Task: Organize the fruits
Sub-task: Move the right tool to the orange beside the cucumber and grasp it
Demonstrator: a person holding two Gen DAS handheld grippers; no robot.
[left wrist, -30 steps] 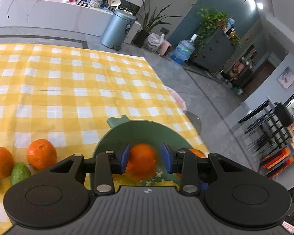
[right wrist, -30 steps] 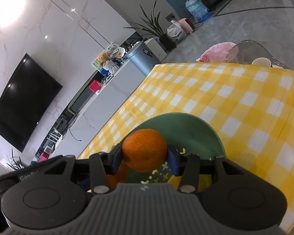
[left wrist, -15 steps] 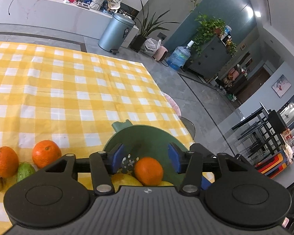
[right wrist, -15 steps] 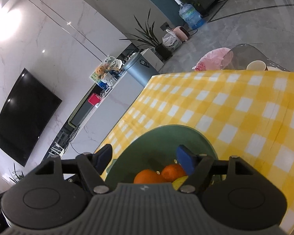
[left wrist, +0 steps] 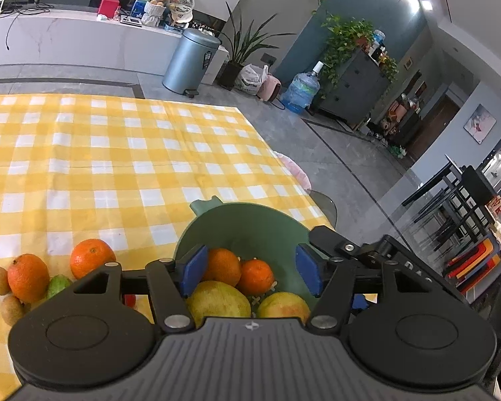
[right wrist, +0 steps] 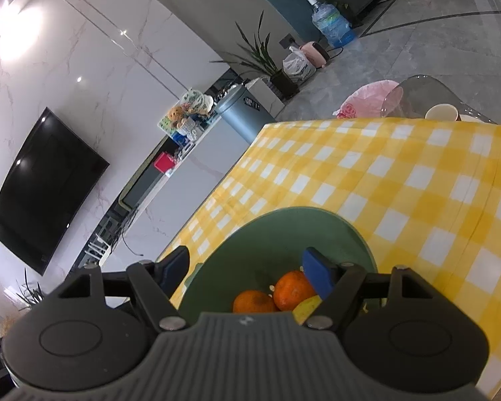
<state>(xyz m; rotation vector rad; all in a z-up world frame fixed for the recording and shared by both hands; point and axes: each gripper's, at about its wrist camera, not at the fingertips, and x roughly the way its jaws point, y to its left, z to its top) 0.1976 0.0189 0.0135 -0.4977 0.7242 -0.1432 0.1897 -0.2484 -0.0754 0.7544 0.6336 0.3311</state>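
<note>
Hovering with jaws wide and empty over the green bowl point(left wrist: 250, 227) of fruit, the left gripper point(left wrist: 247, 275) and right gripper point(right wrist: 247, 269) were best lifted clear before reaching for the loose oranges point(left wrist: 92, 260) on the checked cloth point(left wrist: 117, 153).

both wrist cameras look down close over the green bowl point(left wrist: 250, 230) point(right wrist: 267, 244) at 6 o'clock, sharing it and the tabletop point(left wrist: 117, 153) point(right wrist: 400, 183).

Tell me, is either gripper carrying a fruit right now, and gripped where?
Neither. The left gripper and right gripper both have open jaws above the green bowl; the two oranges lie loose inside.
</note>
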